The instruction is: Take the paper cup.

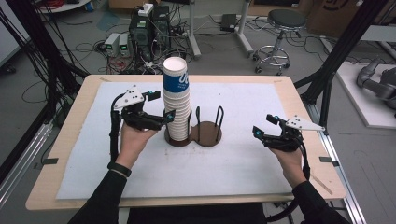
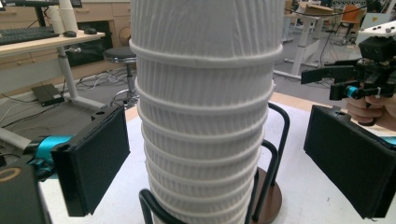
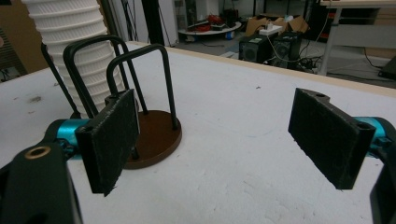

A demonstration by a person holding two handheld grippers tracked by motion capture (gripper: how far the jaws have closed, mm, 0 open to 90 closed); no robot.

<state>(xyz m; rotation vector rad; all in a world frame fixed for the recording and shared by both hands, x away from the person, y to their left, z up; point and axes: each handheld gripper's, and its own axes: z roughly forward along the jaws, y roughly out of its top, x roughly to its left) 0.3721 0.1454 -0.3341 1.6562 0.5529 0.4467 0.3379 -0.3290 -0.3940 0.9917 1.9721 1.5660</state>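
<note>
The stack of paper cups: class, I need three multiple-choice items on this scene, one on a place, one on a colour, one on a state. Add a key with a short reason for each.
1. Where does the stack of paper cups stand?
A. in the left ring of the brown holder
B. in its right ring
C. on the stool

2. What colour is the band on the top cup?
A. red
B. green
C. blue

3. How do the left tongs stand?
A. shut on the stack
B. open, one pad on each side of the stack
C. lying on the table

Key: A, the right ring's wire loops stand empty; C, the high view shows a blue band; B, the left gripper view shows gaps between both pads and the cups.
</note>
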